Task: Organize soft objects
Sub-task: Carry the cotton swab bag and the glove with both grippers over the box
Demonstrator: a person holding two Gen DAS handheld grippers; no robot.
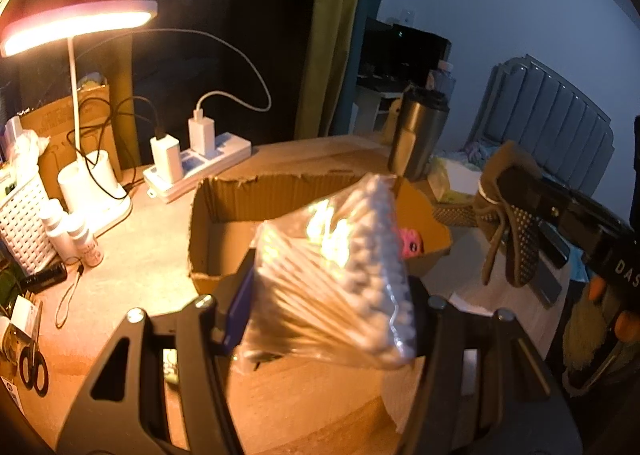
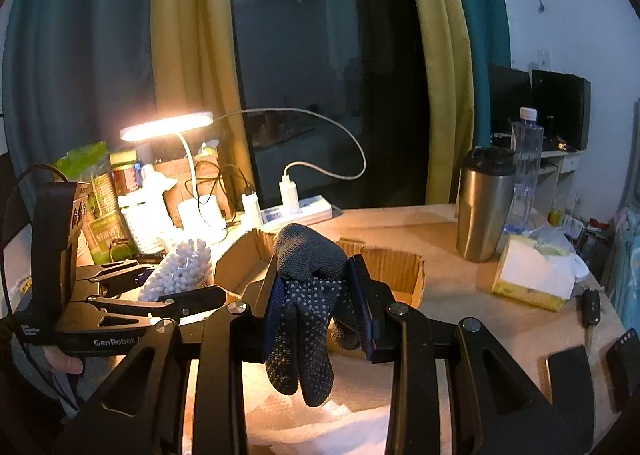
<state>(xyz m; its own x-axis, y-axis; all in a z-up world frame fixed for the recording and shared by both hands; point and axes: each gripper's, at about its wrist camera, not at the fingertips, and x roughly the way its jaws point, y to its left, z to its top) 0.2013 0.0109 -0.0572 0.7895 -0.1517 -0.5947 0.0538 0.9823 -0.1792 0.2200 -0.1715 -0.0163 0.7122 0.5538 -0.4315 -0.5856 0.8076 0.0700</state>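
My left gripper (image 1: 326, 311) is shut on a clear bag of cotton swabs (image 1: 340, 267), held above the near edge of an open cardboard box (image 1: 240, 191). A pink object (image 1: 412, 241) lies inside the box, partly hidden by the bag. My right gripper (image 2: 320, 295) is shut on a dark dotted knit glove (image 2: 308, 319) whose fingers hang down over a white paper towel (image 2: 340, 423). In the left wrist view the glove (image 1: 508, 231) hangs from the right gripper at the right of the box. In the right wrist view the swab bag (image 2: 180, 267) and left gripper (image 2: 176, 287) sit left of the box (image 2: 396, 267).
A lit desk lamp (image 1: 76, 25), a power strip with chargers (image 1: 200, 163), a white basket (image 1: 22, 223) and small bottles (image 1: 82, 239) crowd the left. A steel tumbler (image 2: 484, 207), water bottle (image 2: 526, 171) and tissue pack (image 2: 532, 275) stand right of the box. Scissors (image 1: 34, 369) lie near left.
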